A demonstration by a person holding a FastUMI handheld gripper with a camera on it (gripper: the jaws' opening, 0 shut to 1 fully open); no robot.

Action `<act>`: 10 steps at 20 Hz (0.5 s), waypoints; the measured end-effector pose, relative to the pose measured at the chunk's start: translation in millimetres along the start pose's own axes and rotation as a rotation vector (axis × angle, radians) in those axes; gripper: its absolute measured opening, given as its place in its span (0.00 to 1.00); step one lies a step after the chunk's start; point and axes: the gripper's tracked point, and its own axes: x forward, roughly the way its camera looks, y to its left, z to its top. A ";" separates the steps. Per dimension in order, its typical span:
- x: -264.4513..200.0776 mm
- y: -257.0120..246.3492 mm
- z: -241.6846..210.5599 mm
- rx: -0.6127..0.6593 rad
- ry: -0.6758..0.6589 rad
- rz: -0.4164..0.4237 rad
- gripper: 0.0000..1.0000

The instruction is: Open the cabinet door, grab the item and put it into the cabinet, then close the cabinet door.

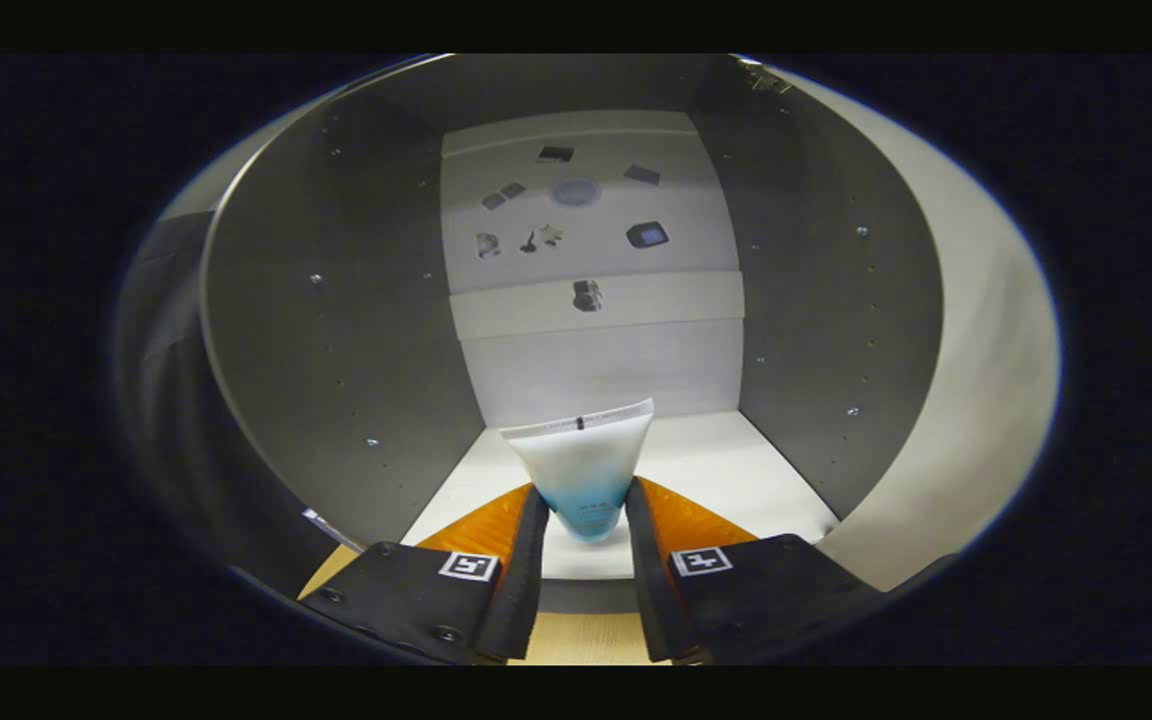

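Cabinet (356,300): open, door (976,330) swung out to the right; grey side walls, pale floor just ahead of the fingers.
Cabinet floor (726,470): bare and pale; best landing spot well past the front edge.
Tube (584,470): held upright between the fingers, crimped end up, at the cabinet's mouth.
Tool (586,520): clamped on the tube's lower part, both fingers pressing.
Step in hand: carry deeper, lower level until touching the floor, then release gently to avoid tipping.

White-and-blue tube (584,480) upright (cap down) inside open cabinet (336,330).
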 end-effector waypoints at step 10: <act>36.7 -8.4 -25.9 -0.055 0.116 -0.058 0.51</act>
